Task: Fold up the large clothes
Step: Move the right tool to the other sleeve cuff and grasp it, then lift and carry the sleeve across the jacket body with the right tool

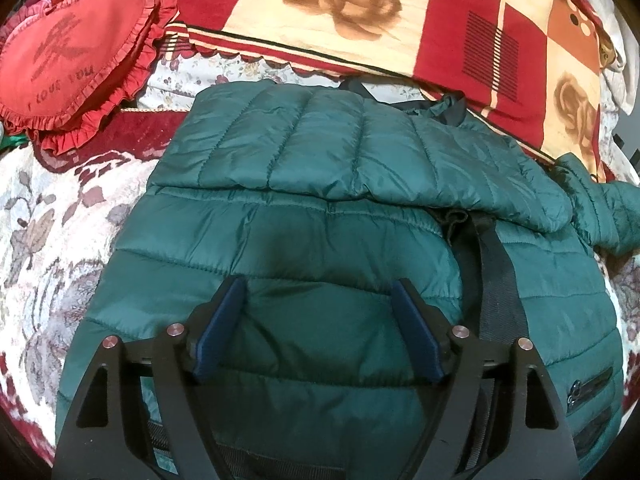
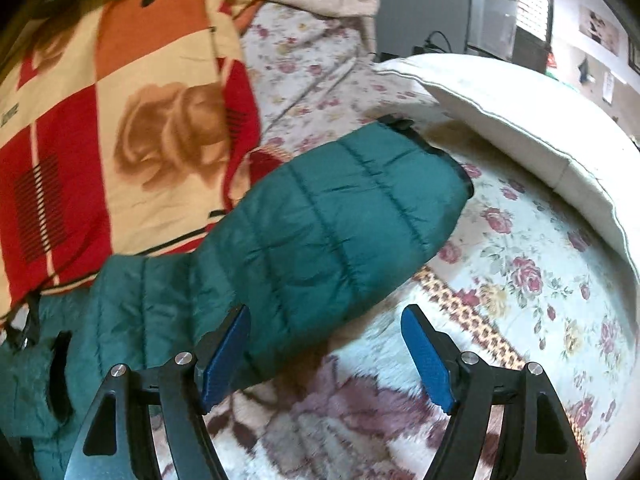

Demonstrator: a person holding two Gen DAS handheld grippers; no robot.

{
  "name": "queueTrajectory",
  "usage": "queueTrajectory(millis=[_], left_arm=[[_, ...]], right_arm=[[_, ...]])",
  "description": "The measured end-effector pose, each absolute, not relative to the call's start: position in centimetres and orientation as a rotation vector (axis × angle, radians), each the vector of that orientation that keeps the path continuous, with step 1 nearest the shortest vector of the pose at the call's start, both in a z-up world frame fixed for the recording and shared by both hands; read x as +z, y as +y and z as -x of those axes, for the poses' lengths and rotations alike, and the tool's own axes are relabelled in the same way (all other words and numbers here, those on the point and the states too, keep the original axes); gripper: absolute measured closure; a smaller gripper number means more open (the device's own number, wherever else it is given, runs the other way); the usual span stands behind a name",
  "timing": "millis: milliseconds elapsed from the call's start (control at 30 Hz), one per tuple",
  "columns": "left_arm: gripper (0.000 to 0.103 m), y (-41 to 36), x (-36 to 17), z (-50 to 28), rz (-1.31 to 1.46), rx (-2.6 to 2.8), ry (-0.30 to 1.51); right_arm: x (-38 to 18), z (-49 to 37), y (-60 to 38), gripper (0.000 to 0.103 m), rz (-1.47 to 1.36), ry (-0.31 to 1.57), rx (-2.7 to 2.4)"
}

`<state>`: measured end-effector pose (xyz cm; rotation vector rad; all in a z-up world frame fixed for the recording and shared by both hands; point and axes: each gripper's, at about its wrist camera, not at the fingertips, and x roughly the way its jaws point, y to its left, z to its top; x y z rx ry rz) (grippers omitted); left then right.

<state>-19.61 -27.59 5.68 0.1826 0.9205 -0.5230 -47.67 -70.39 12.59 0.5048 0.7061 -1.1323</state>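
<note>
A green puffer jacket [image 1: 320, 208] lies on the bed [image 1: 60, 208]. Your left hand-held gripper [image 1: 318, 292] hangs spread over its body; your right hand-held gripper [image 2: 326, 320] hangs spread beside its outstretched sleeve [image 2: 328, 216].

The green quilted puffer jacket [image 1: 320, 208] lies spread flat on the bed, front side up. One sleeve is folded across its chest, lying crosswise over the upper body. A dark strap runs down the front, and a zipped pocket shows near the hem. The other sleeve [image 2: 320, 224] stretches outward, unfolded, its dark-trimmed cuff resting on the bedding.
</note>
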Motion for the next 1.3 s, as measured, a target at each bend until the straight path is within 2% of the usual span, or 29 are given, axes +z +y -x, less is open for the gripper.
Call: queueTrajectory(millis=[533, 800, 967, 1000, 1033, 1067, 1200, 1300], left_arm=[[0.021, -27.6, 5.5, 19.6, -0.178, -0.536, 0.915], [0.02, -27.9, 5.5, 19.6, -0.171, -0.545, 0.912], [0.02, -27.7, 5.4, 19.7, -0.17, -0.546, 0.91], [0.02, -27.7, 5.4, 19.7, -0.17, -0.546, 0.91], [0.02, -27.7, 5.4, 19.7, -0.169, -0.546, 0.911], [0.02, -27.7, 5.4, 19.7, -0.17, -0.546, 0.911], [0.02, -27.6, 5.4, 19.7, -0.174, -0.546, 0.909], [0.02, -27.7, 5.7, 19.7, -0.192, -0.532, 0.912]], right_arm=[[12.5, 47.0, -75.3, 0.028, -0.546, 0.628, -1.169], [12.0, 48.3, -77.3, 0.028, -0.672, 0.558, -1.186], [11.8, 47.6, -78.2, 0.026, -0.622, 0.597, -1.177], [11.7, 47.4, -78.3, 0.027, -0.61, 0.601, -1.175], [11.6, 47.3, -78.3, 0.034, -0.599, 0.6, -1.174], [11.6, 47.3, -78.3, 0.054, -0.591, 0.595, -1.167], [12.1, 47.8, -77.8, 0.088, -0.584, 0.559, -1.14], [13.2, 49.1, -76.8, 0.09, -0.589, 0.526, -1.083]])
